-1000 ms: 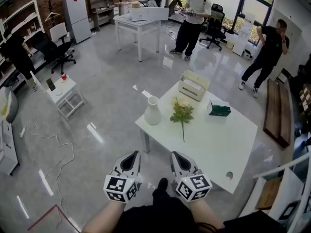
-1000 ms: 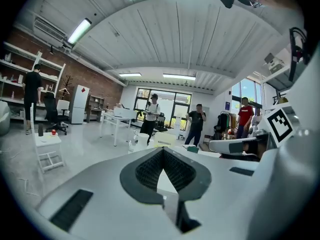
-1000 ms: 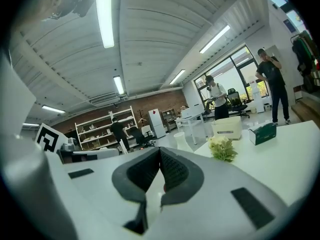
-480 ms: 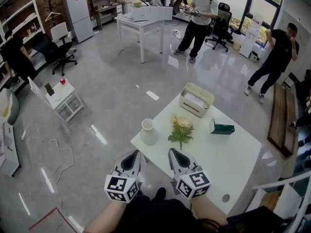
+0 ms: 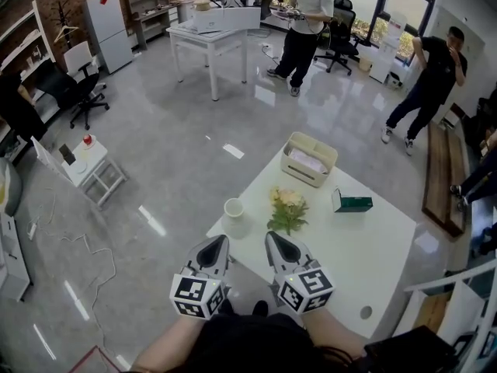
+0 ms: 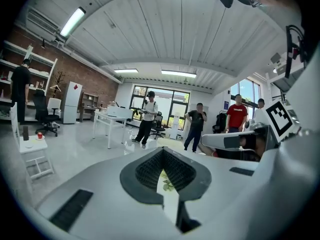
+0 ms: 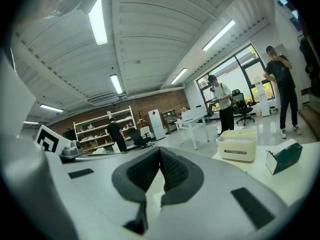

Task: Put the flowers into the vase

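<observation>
Both forearms (image 5: 165, 345) had pushed forward side by side, closer to the white surface (image 5: 365, 247). Left tongs (image 5: 218, 241), pressed together and empty, pointed near the vase (image 5: 234, 217); right tongs (image 5: 272, 236), likewise closed on nothing, pointed at the flowers (image 5: 288, 210) lying just beside it.

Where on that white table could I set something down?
Free: the wide stretch of white table between the small green box and the round hole. Crowded: the far-left edge, with white ceramic vase, yellow-green flower bunch and cream plastic bin.
</observation>
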A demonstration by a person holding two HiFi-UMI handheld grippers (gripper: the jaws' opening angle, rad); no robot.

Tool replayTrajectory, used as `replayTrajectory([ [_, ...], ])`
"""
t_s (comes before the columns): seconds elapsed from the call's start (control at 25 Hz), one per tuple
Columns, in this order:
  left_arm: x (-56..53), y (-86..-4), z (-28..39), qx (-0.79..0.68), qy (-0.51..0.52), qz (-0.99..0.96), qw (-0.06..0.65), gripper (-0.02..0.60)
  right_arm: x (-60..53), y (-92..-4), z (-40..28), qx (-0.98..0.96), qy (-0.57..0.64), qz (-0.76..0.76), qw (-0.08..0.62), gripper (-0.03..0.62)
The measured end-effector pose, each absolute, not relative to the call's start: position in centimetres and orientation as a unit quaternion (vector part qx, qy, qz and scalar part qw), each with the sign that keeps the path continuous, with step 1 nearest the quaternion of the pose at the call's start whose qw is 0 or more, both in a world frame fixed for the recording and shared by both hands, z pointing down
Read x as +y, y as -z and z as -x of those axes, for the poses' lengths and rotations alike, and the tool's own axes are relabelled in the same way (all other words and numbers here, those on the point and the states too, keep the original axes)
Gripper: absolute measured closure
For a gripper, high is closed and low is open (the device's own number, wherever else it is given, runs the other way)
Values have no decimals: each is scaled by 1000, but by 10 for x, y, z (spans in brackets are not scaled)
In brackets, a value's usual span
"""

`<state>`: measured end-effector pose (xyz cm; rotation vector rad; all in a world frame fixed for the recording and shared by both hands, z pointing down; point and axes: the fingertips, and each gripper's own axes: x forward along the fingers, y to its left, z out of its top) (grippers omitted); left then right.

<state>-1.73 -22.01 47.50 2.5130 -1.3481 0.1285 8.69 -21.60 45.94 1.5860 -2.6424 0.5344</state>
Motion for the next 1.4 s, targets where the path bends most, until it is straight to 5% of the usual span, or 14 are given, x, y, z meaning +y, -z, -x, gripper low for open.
replayTrajectory([
  [0.36,-228,-483,17,-451,-54,-878,154,578,-236,-505,-121,-810,-209,-546,50,590],
  [0.6,-228,-489,20,-445,-57,-879,165,578,-260,-633,-197,-735,-342,-539,228,588],
  [0.72,-230,-490,23,-445,-56,-878,168,578,-263,-683,-204,-706,-415,-488,303,478],
  [0.92,-231,-495,27,-445,-61,-877,173,578,-271,-732,-204,-644,-554,-408,334,425],
  [1.2,-233,-508,47,-463,-70,-864,185,578,-287,-751,-204,-591,-616,-375,361,434],
  [1.4,-237,-512,50,-466,-74,-861,189,578,-289,-762,-208,-566,-617,-382,393,503],
])
